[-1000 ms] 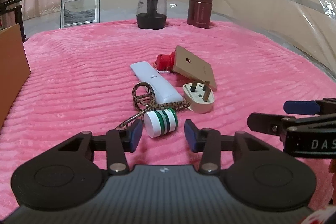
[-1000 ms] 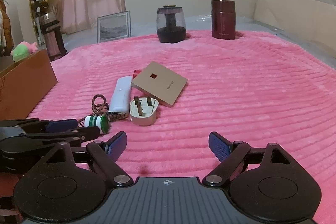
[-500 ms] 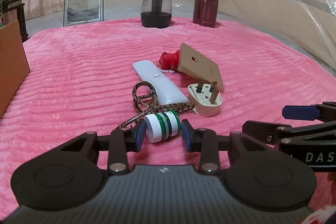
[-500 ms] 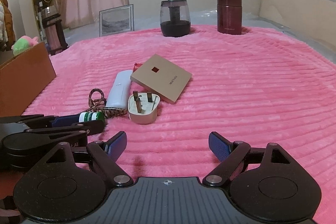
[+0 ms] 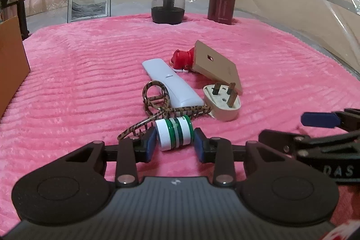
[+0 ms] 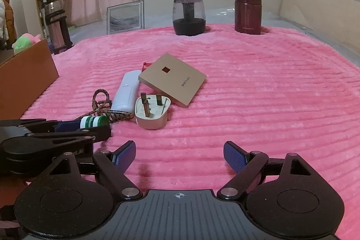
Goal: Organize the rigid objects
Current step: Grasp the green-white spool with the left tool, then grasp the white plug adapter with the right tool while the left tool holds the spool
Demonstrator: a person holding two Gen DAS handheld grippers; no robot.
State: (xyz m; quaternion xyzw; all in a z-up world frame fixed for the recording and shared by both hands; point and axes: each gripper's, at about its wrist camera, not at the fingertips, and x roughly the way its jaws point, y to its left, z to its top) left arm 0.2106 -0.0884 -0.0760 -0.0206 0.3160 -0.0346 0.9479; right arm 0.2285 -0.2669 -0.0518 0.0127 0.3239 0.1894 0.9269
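Observation:
My left gripper (image 5: 174, 142) is shut on a small white and green striped bottle (image 5: 174, 133), lying sideways between the blue pads on the pink blanket; the bottle also shows in the right wrist view (image 6: 93, 121). Just beyond it lie a leopard-print cord (image 5: 157, 105), a white remote (image 5: 171, 82), a white three-pin plug (image 5: 222, 104), a tan flat box (image 5: 217, 66) and a red toy (image 5: 182, 59). My right gripper (image 6: 179, 155) is open and empty, low over the blanket to the right of the left gripper (image 6: 67, 127).
A brown cardboard box (image 6: 24, 80) stands at the left edge of the blanket. At the far edge stand a framed picture (image 6: 126, 16), a dark glass jar (image 6: 189, 15) and a maroon canister (image 6: 247, 12). Plastic-wrapped board (image 5: 303, 6) lines the right.
My left gripper moved forward around the striped bottle and closed its pads onto it. The right gripper stayed open and drifted slightly forward.

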